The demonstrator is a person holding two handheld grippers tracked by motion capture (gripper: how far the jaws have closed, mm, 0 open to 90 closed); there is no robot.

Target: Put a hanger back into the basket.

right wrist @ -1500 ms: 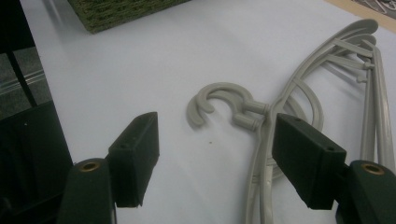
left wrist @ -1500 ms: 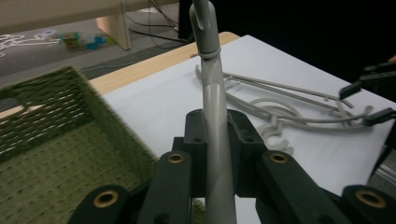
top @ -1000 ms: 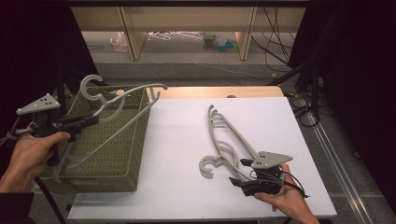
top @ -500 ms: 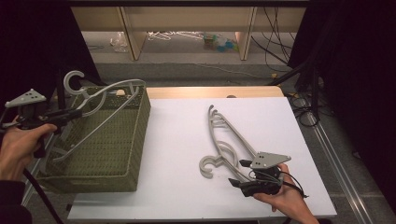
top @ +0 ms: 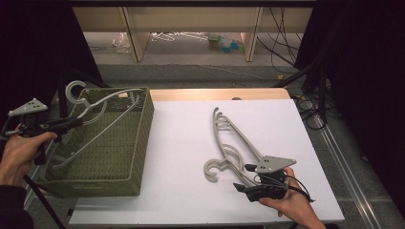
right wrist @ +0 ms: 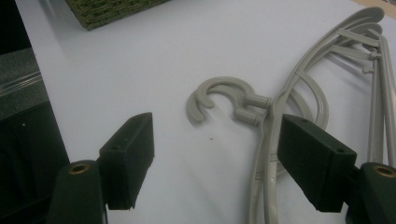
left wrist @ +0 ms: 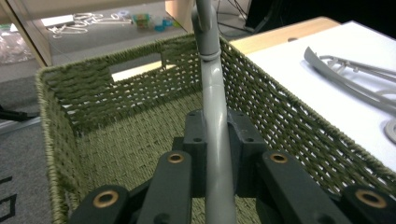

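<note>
Now left tongs pinching grey plastic hanger, tilted over green woven basket; right tongs spread.

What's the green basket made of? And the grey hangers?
The green basket looks woven from twisted cord or paper rope: its walls show a coarse, matte weave. The grey hangers on the table look like moulded plastic, smooth and dull, with rounded one-piece hooks.

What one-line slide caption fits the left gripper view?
Left gripper shut on a grey plastic hanger, held over the green woven basket.
</note>
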